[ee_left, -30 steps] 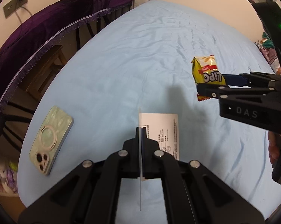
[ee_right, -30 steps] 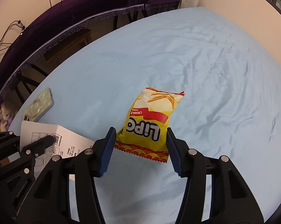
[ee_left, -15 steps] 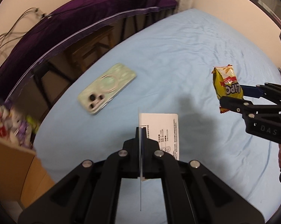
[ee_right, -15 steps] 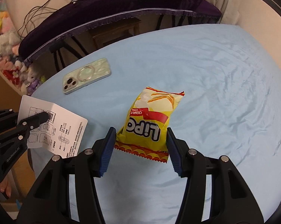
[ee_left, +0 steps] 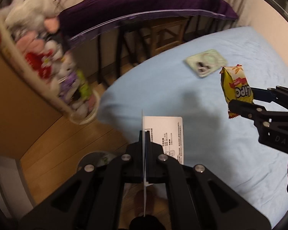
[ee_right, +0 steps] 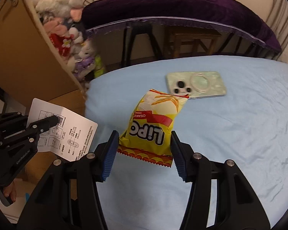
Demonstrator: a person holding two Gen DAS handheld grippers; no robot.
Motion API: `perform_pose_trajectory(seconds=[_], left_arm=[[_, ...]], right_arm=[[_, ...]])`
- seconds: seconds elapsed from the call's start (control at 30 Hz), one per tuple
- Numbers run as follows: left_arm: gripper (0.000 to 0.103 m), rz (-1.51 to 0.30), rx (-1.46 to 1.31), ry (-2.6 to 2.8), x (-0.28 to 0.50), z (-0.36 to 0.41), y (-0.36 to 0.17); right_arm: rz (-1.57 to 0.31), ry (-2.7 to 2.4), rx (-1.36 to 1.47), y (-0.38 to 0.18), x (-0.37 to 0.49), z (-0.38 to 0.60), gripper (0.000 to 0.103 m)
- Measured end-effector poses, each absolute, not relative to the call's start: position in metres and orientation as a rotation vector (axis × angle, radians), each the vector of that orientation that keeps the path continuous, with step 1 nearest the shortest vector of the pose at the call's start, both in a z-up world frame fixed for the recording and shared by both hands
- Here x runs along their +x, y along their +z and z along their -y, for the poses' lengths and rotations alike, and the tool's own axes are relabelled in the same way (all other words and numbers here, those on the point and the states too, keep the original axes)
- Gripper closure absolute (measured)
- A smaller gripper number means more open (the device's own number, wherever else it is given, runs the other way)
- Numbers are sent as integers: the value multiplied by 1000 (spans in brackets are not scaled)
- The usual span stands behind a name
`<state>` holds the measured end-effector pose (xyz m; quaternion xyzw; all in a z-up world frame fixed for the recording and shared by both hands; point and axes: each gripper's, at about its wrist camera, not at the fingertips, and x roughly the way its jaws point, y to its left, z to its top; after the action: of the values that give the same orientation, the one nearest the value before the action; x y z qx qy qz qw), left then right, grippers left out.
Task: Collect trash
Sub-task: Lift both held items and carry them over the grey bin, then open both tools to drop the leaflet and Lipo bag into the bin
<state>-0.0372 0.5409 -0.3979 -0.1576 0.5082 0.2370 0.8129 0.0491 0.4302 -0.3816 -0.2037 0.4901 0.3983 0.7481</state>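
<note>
One snack packet (ee_right: 151, 126) – gripped, one leaflet (ee_right: 71, 132), one phone (ee_right: 196, 85)

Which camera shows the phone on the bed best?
The right wrist view: the phone lies whole on the blue bed, its camera lenses clear. In the left wrist view the phone is smaller, blurred and off near the edge.

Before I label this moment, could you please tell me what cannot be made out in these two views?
- Round grey object on the floor, left wrist view: mostly hidden by the left gripper; a bin cannot be confirmed.
- Leaflet print, right wrist view: too small to read.
- Snack bag contents: the wrapper hides them.
- Plush toys, left wrist view: blurred.
</note>
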Motion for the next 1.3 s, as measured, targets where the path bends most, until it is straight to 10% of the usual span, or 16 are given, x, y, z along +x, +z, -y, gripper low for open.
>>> perform_pose_trajectory(seconds=[0.63, 1.3], left_arm=[[102, -1099, -615, 845, -223, -649, -482], [97, -1127, -760, 849, -244, -649, -567]], right_arm=[[-1051, 1271, -799, -452, -123, -617, 51], [-1012, 1383, -1050, -549, -183, -638, 37]])
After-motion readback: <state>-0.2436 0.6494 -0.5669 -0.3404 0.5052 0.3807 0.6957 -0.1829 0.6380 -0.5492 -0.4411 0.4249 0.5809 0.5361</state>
